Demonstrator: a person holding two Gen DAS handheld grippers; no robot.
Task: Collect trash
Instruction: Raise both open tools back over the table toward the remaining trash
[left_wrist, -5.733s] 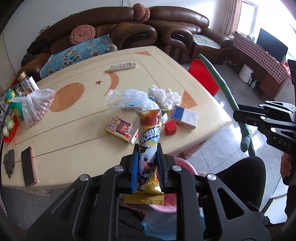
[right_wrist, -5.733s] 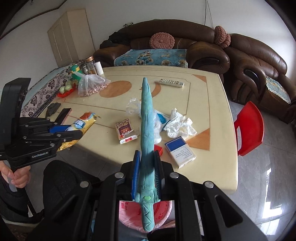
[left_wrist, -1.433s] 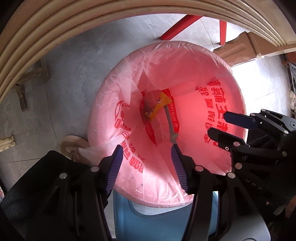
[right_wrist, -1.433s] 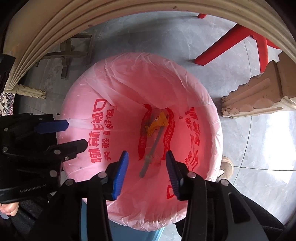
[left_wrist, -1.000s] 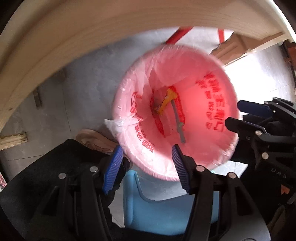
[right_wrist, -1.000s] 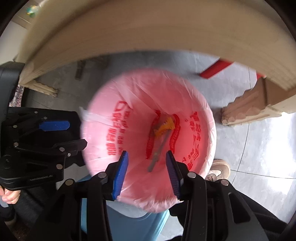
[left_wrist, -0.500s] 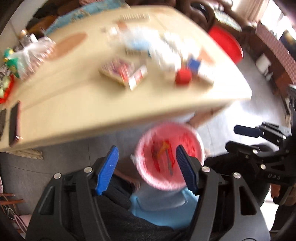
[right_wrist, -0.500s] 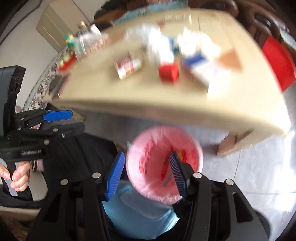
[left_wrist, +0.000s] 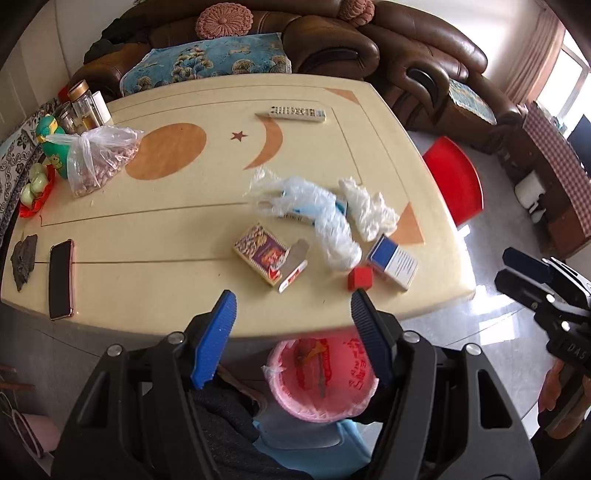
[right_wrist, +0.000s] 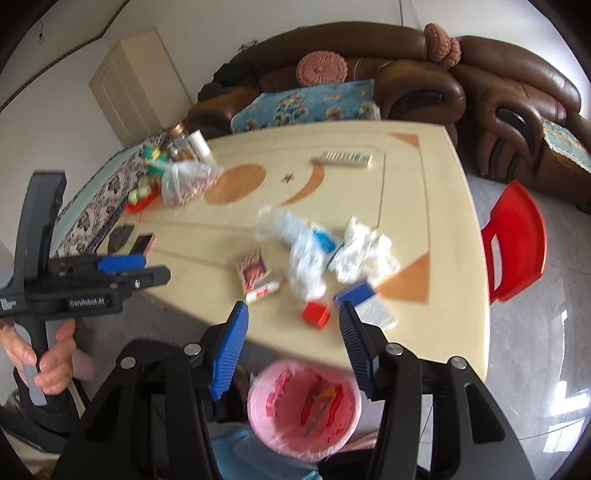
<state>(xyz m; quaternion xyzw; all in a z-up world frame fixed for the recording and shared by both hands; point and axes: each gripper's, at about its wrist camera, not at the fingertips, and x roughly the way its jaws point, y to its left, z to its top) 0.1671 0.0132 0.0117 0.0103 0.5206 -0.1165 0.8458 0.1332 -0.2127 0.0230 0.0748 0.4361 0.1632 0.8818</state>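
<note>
Right gripper (right_wrist: 291, 325) over table (right_wrist: 424, 206) edge, jaws parted, nothing between. Below: pink-lined bin (right_wrist: 266, 413) holding wrappers. Tabletop: red block (right_wrist: 316, 314), blue box (right_wrist: 364, 301), crumpled plastic (right_wrist: 303, 247). Left gripper (right_wrist: 129, 267) at left, hand-held.

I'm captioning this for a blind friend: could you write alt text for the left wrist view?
An open, empty left gripper hangs over a cream table strewn with plastic bags, small boxes and a remote. Below the table edge stands a pink-lined bin holding a wrapper; the right gripper shows at the right edge.
</note>
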